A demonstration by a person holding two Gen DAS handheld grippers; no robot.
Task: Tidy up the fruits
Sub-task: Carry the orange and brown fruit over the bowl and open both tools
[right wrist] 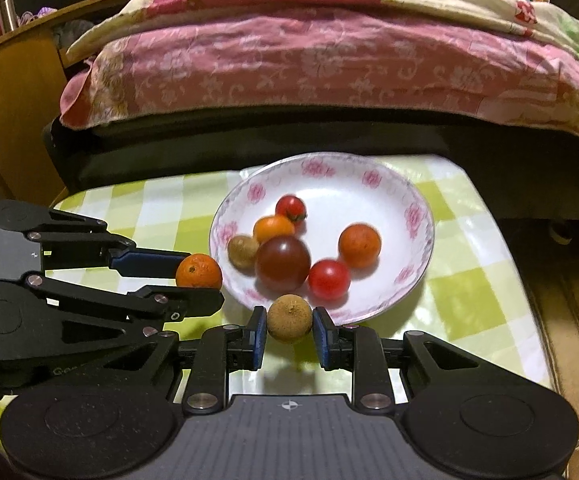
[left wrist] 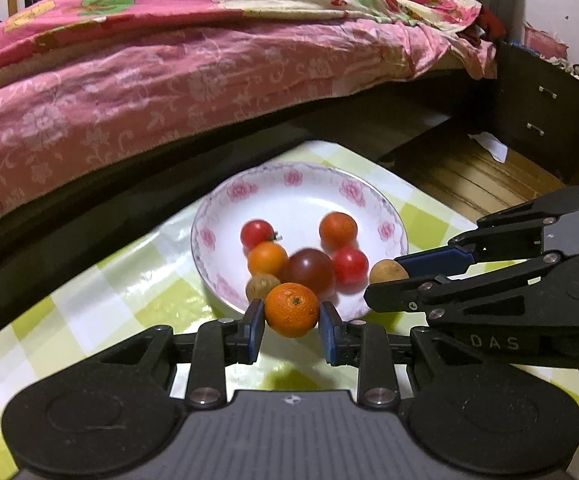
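Looking down along both grippers at a slant, I see the green-checked tablecloth (left wrist: 101, 300) with the floral bowl (left wrist: 289, 184) holding loose tomatoes and small fruits. My left gripper (left wrist: 292, 320) pinches a small orange (left wrist: 292, 310) between its blue pads, just in front of the bowl's near rim, its stem dimple facing the camera. My right gripper (right wrist: 289, 326) pinches a brown longan (right wrist: 290, 318), likewise at the near rim. Both fruits are round, with no long axis I can make out.
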